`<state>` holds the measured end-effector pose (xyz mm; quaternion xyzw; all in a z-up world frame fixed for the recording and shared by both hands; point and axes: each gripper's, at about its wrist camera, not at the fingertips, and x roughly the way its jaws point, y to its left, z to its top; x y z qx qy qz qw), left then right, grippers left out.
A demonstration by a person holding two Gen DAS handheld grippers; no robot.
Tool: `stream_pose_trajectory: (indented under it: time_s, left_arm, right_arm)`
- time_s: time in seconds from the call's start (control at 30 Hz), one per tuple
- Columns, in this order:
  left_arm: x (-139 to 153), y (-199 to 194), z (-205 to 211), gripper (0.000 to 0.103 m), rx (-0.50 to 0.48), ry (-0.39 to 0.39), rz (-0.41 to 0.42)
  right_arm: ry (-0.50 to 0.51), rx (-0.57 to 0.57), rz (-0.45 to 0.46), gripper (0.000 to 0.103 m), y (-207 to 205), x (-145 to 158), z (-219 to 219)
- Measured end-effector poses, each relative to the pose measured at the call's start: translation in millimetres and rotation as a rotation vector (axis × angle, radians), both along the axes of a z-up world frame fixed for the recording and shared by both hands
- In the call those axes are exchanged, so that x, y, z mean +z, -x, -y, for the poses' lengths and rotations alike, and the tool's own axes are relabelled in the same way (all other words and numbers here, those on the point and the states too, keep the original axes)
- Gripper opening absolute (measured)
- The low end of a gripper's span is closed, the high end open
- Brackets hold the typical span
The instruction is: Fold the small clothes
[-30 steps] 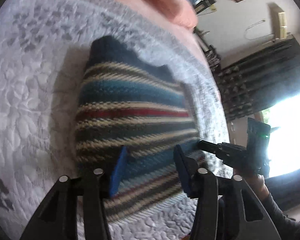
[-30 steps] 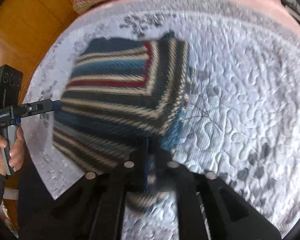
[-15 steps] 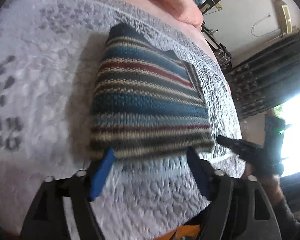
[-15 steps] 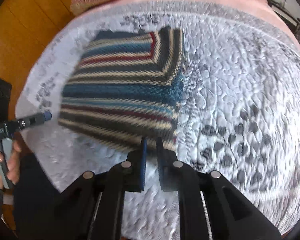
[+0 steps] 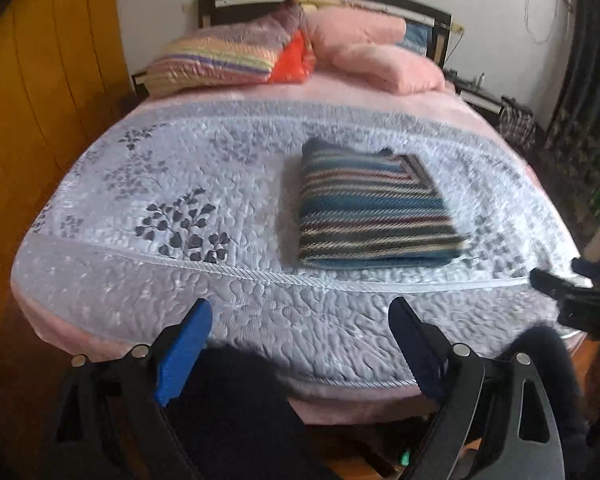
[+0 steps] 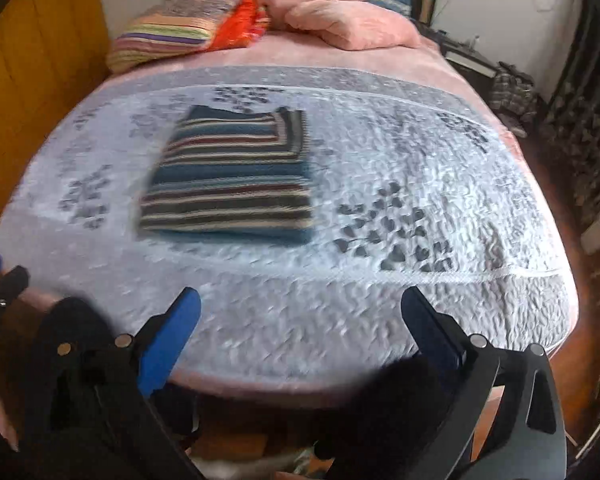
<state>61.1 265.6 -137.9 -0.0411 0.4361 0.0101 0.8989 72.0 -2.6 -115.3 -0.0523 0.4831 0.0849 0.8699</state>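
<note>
On quilted bedspread (image 5: pixel 228 312), knit striped sweater (image 5: pixel 372 216) lies folded square.

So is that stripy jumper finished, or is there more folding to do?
It looks finished: the striped sweater lies as a neat folded rectangle on the quilted bedspread. Nothing is in hand: the left gripper and right gripper are open and empty near the bed's foot. No other unfolded clothes show.

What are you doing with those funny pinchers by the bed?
Folding small clothes. A striped knit garment lies folded into a neat rectangle on the quilted bedspread. A person holds the left gripper and right gripper, both open, empty and off the near end of the bed, touching nothing.
</note>
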Motion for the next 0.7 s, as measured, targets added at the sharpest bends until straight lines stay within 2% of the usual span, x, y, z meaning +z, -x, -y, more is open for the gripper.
stream_pose_trajectory:
  time_s: [0.13, 0.27, 0.5, 0.7]
  left_arm:
    - [46.1, 29.3, 3.1, 0.090, -0.028, 0.027, -0.003]
    - [90.6, 57.2, 13.4, 0.090, -0.098, -0.011, 0.044]
    - [120.3, 70.4, 25.2, 0.090, -0.113, -0.022, 0.054]
    - [125.6, 74.3, 30.0, 0.090, -0.112, -0.020, 0.063]
  right_arm:
    - [-0.053, 0.034, -0.009, 0.100, 31.2, 45.6, 1.1]
    - [-0.037, 0.044, 0.055, 0.100, 60.2, 92.8, -2.2]
    - [-0.016, 0.049, 0.174, 0.100, 100.1, 147.9, -5.4]
    - [-0.008, 0.049, 0.217, 0.100, 111.6, 162.3, -3.4]
